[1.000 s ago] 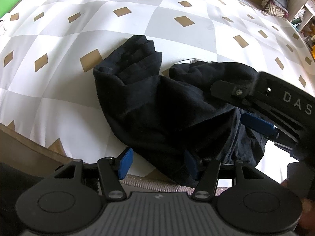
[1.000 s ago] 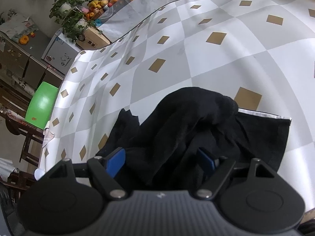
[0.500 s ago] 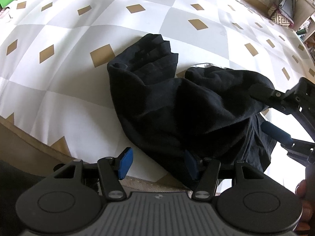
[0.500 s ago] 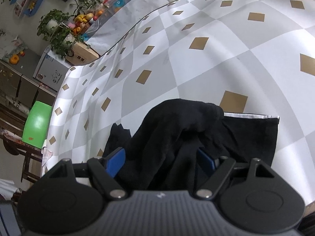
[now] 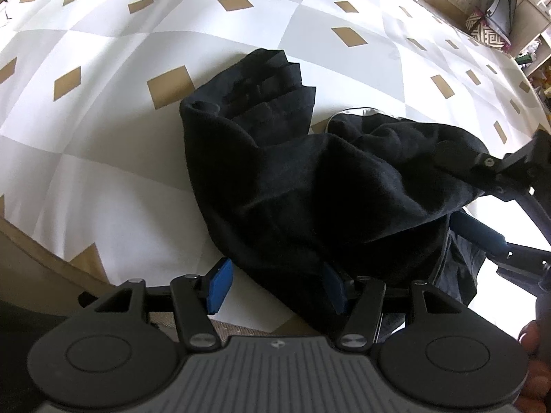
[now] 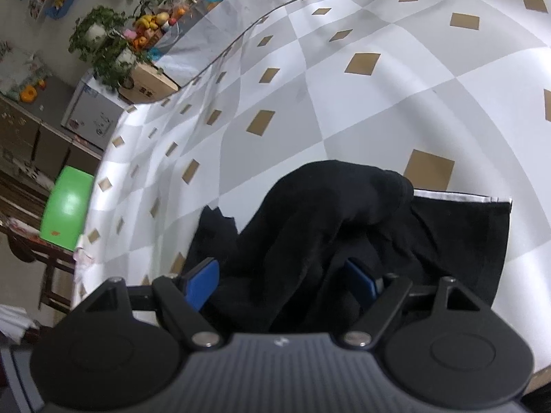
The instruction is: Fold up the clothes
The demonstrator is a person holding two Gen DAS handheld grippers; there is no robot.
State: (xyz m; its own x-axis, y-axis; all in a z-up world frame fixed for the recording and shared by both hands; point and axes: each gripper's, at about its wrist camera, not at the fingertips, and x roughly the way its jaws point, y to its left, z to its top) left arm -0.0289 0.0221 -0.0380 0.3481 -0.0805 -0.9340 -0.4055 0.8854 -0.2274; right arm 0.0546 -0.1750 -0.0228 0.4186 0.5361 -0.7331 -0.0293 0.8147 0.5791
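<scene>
A crumpled black garment (image 5: pixel 310 186) is seen lying on a desk (image 5: pixel 103 130) covered with a white-and-grey checked cloth with tan diamonds, near the desk's front edge. In the left wrist view its bulk is stretched from a pleated, bunched end at the upper left toward the lower right, where it is heaped over itself; in the right wrist view a white-edged hem (image 6: pixel 458 197) is shown at the far right, laid flat on the cloth. The left hand-held gripper (image 5: pixel 275 289) is held with its blue pads spread; the edge of the garment lies between them, the right pad half covered by cloth and the left pad clear of it over bare tablecloth. The right hand-held gripper (image 6: pixel 279 284) is likewise held spread wide, with a raised fold of the black fabric standing between its pads; whether the pads are pressed on the cloth cannot be told. The right hand-held gripper is also seen from the left wrist, at the garment's right side. Beyond the desk, potted plants (image 6: pixel 100 44), fruit (image 6: pixel 151 22) on a cardboard box (image 6: pixel 151 84) and a green stool (image 6: pixel 67 206) are visible.
</scene>
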